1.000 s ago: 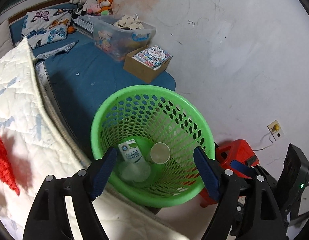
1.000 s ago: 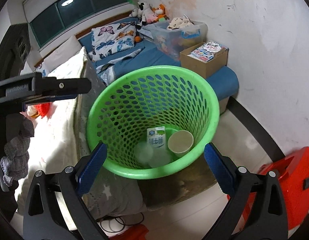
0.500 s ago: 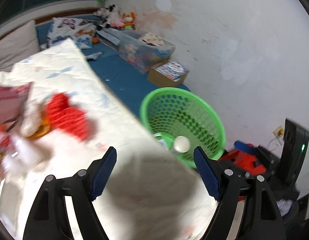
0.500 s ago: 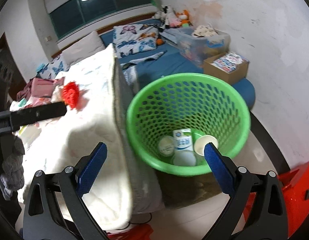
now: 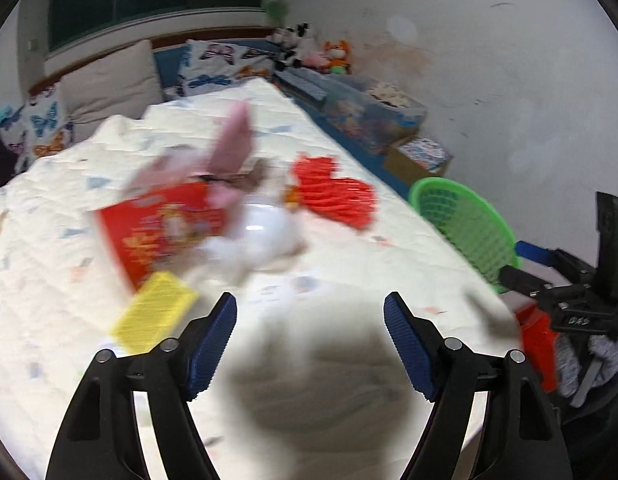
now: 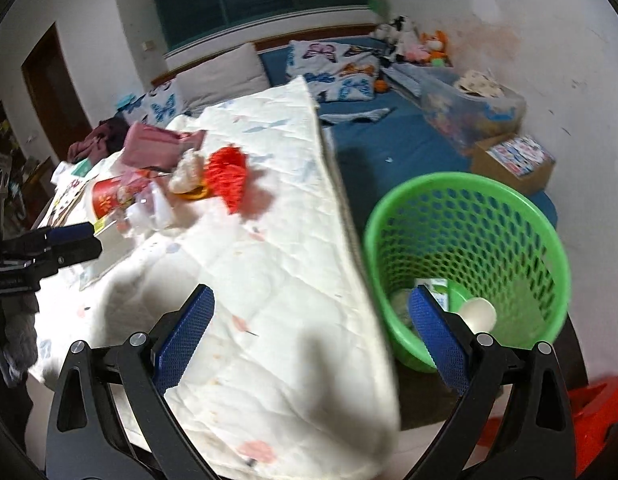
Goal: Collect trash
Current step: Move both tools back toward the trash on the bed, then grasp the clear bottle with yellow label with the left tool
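Trash is partly collected: the green basket (image 6: pixel 469 264) beside the quilted white cover (image 6: pixel 269 280) already holds one milk carton (image 6: pixel 433 286), one paper cup (image 6: pixel 479 314) and what looks like a clear lid, while a loose heap remains on the cover. That heap counts one red box (image 5: pixel 157 232), one yellow packet (image 5: pixel 155 312), one red mesh piece (image 5: pixel 337 196), one pink pouch (image 6: pixel 153 148) and some clear plastic too blurred to count. Left gripper (image 5: pixel 309 344) has nothing between its jaws, which are closing slightly, and right gripper (image 6: pixel 309 336) stands spread and empty.
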The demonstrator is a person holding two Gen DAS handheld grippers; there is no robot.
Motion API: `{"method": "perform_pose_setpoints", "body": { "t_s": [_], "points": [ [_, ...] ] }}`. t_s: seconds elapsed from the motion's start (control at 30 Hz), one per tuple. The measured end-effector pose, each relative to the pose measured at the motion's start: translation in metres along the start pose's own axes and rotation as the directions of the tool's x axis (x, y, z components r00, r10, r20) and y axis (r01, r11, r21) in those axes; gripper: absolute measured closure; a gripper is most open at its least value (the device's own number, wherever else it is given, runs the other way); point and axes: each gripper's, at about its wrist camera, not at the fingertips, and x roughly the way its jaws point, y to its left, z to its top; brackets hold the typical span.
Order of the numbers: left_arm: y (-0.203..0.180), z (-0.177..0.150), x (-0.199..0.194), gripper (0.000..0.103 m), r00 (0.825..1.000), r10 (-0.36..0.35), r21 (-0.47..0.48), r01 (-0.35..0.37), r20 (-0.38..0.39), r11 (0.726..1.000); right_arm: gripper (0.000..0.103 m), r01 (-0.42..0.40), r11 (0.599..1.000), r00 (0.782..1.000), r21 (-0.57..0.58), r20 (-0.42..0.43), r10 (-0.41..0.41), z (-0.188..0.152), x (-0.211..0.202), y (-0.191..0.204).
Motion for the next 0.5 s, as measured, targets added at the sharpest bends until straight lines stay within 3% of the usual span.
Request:
{"method": "perform_pose_setpoints", "body": {
  "t_s": [0.2,0.3,0.5],
  "points": [
    [0.045,-0.004,-0.006,0.03,0.998,0.064,-0.008,-0.064,-0.024,0.998,0.006,-0.034,0.998,0.999,-0.043,-0.014,0.034,0.008,0.011,0.027],
    [0.064,-0.006,-0.001,0.03,0.997,0.057,-0.022,-0.058,-0.058,0.998,0.006,-0.047,0.997,0.999,-0.056,-0.019,0.046,0.011,0.016,0.036],
    [0.071,-0.002,0.012,0.03,0.992,0.068,0.019,-0.067,-0.102,0.998,0.006,-0.061,0.996,0.998,-0.072,-0.037,0.058,0.013,0.024,0.047]
  ]
}}
